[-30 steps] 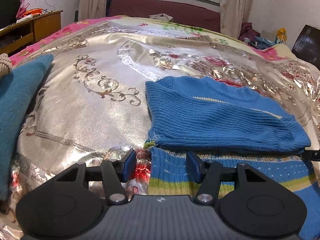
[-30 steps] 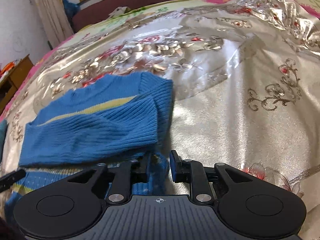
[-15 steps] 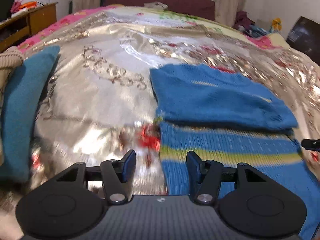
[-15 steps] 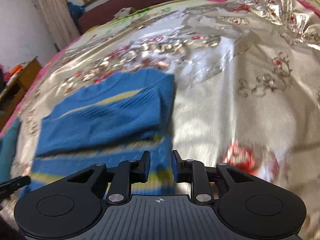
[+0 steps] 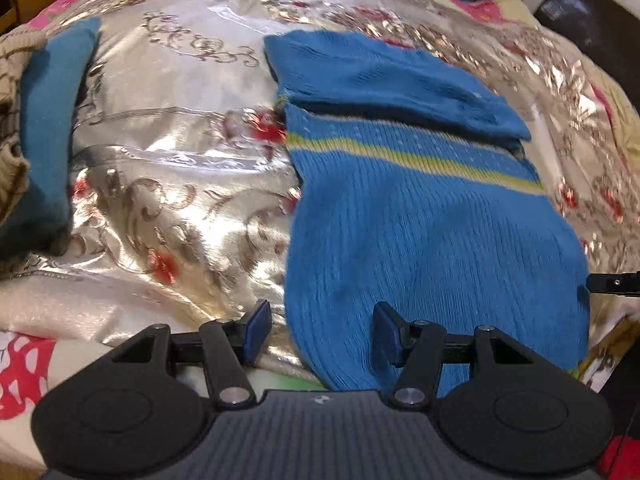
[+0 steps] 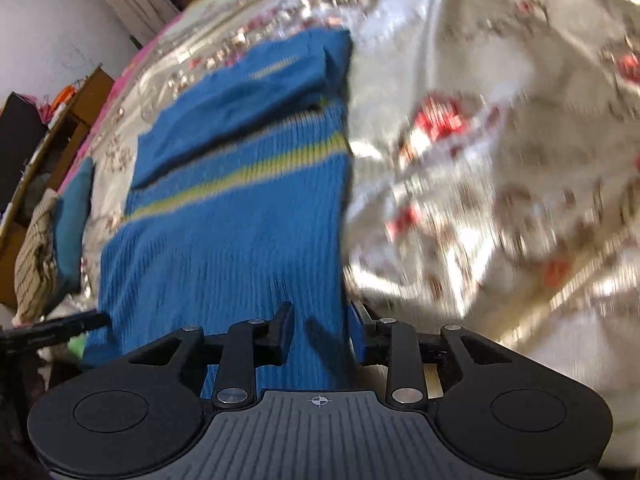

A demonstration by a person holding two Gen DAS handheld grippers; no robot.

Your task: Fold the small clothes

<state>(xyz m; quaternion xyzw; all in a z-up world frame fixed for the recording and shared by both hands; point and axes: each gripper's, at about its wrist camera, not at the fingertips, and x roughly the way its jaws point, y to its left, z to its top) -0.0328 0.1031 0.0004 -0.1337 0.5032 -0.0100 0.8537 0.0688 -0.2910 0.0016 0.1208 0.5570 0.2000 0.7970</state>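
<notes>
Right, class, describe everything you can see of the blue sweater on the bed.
The blue sweater is a small ribbed knit, bright blue with a yellow-green stripe across it. It lies flat on the shiny floral bedspread, its far part, sleeves it seems, folded across the body above the stripe. Its near hem reaches both grippers: the left gripper straddles one side edge, the right gripper the other, jaws open, gripping nothing.

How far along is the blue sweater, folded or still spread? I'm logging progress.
Partly folded: the blue sweater has its top part doubled down across the chest, while the striped body below lies spread flat.
</notes>
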